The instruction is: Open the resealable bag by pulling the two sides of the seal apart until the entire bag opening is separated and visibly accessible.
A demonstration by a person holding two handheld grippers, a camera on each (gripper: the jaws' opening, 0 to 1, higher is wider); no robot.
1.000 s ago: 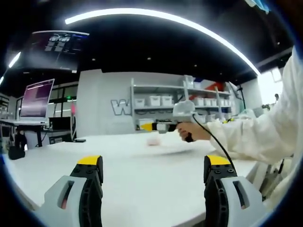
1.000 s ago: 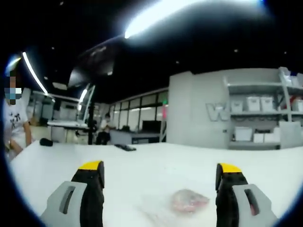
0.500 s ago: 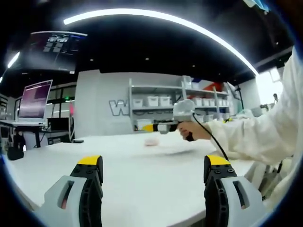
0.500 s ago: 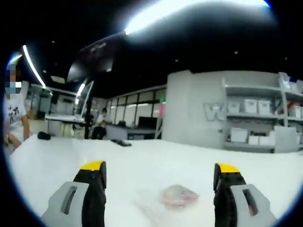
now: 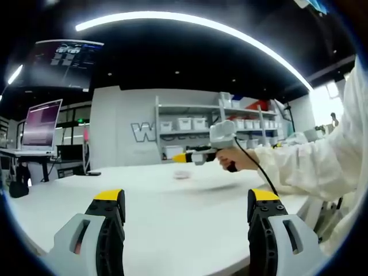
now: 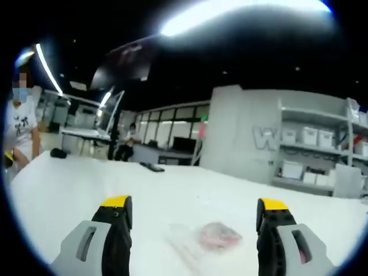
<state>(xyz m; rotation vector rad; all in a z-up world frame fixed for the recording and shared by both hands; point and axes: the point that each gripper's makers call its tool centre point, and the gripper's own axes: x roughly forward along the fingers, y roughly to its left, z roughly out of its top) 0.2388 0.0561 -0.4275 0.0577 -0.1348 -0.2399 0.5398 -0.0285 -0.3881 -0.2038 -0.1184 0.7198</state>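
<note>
Approach step: hovering over table (image 6: 69, 190), nothing grasped. Bag (image 6: 207, 237) lying flat between spread jaws of right gripper (image 6: 194, 221). Left gripper (image 5: 187, 215) jaws also gaping, well apart from bag. Next: pinching seal sides.

Bare white table (image 6: 69, 190) lies open ahead of both grippers — the one obstacle near the right gripper (image 6: 192, 230) is the clear bag (image 6: 204, 238) lying flat between its spread jaws.
</note>
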